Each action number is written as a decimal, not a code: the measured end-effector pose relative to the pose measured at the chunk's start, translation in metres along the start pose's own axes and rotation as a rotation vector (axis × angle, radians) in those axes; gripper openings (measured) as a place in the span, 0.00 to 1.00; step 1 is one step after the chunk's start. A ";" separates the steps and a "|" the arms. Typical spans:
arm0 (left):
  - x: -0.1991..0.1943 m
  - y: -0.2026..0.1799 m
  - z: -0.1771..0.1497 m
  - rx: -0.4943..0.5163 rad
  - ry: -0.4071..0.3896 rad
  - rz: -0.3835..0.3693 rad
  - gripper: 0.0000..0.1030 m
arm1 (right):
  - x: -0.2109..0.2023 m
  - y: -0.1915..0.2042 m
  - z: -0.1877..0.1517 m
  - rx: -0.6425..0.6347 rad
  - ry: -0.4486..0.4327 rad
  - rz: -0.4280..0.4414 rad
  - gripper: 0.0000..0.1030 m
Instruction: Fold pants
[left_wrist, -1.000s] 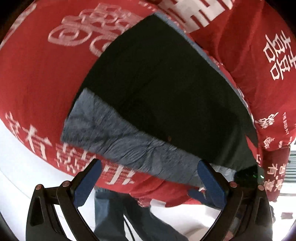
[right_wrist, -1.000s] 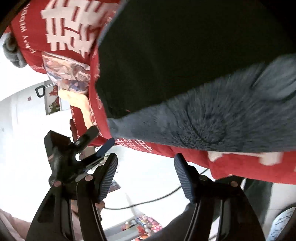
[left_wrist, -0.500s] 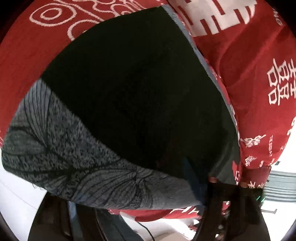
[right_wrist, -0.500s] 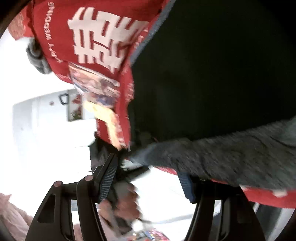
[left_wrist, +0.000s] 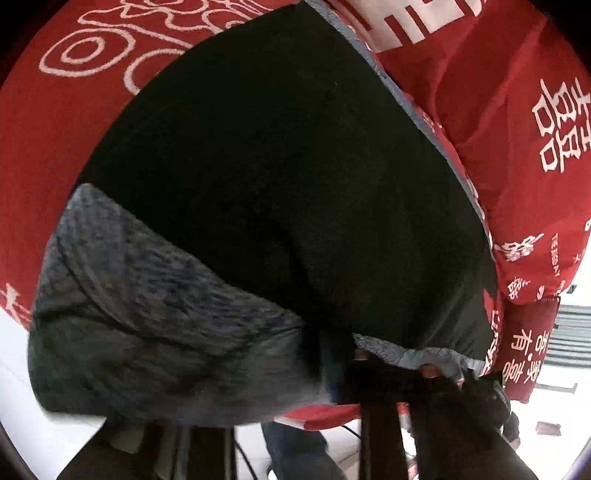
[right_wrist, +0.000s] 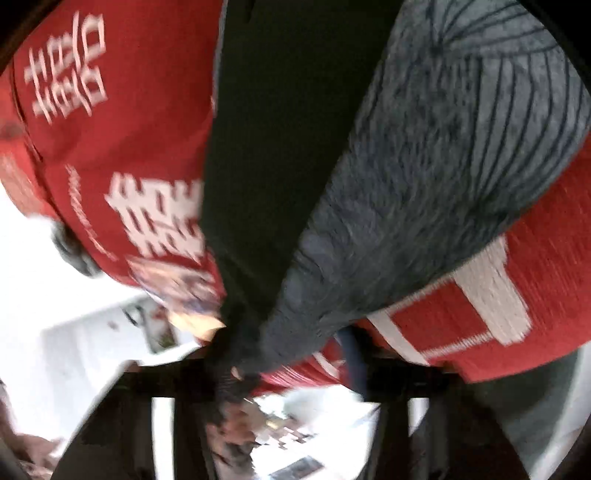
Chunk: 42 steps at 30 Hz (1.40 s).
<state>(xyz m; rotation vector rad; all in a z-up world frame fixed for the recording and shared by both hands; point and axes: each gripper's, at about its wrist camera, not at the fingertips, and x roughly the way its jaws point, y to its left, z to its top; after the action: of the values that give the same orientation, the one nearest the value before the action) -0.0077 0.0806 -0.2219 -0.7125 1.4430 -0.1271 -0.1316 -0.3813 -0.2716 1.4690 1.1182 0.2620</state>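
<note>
The pants (left_wrist: 288, 192) were spread black-side-up on a red bedspread (left_wrist: 524, 155) with white characters, filling most of the left wrist view, with the fuzzy grey waistband (left_wrist: 147, 314) sagging toward the lower left. Their long axis ran from the bottom edge up toward the top of that frame, away from the fingers.

The left gripper (left_wrist: 391, 362) sat at the bottom centre-right, clamped right on the grey hem edge. The fingers themselves were mostly buried under cloth, but the fabric bunched tight there.

In the right wrist view everything was smeared. The right gripper (right_wrist: 295, 365) was closing, with the grey band's corner between its jaws at bottom centre; looked like a pinch to me, pads hidden though.

So both hands were on the near edge, and I'd guess the fold goes away from them, up over the black part.

Beyond the bedspread: a pale floor (left_wrist: 22, 369) and a bright white room, plus somebody's jeans-clad legs (left_wrist: 295, 450) at the bottom.
</note>
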 end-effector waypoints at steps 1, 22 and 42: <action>-0.006 -0.007 0.002 0.000 -0.010 -0.001 0.20 | 0.000 0.000 0.003 0.032 -0.019 0.019 0.08; 0.035 -0.095 0.204 -0.002 -0.192 0.237 0.23 | 0.157 0.219 0.231 -0.446 0.205 -0.310 0.12; 0.066 -0.137 0.172 0.200 -0.237 0.561 0.78 | 0.208 0.225 0.201 -0.734 0.318 -0.603 0.43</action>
<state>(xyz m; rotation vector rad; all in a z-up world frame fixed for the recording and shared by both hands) 0.2088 0.0030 -0.2147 -0.1366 1.3283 0.2384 0.2254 -0.3170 -0.2207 0.4197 1.4593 0.4279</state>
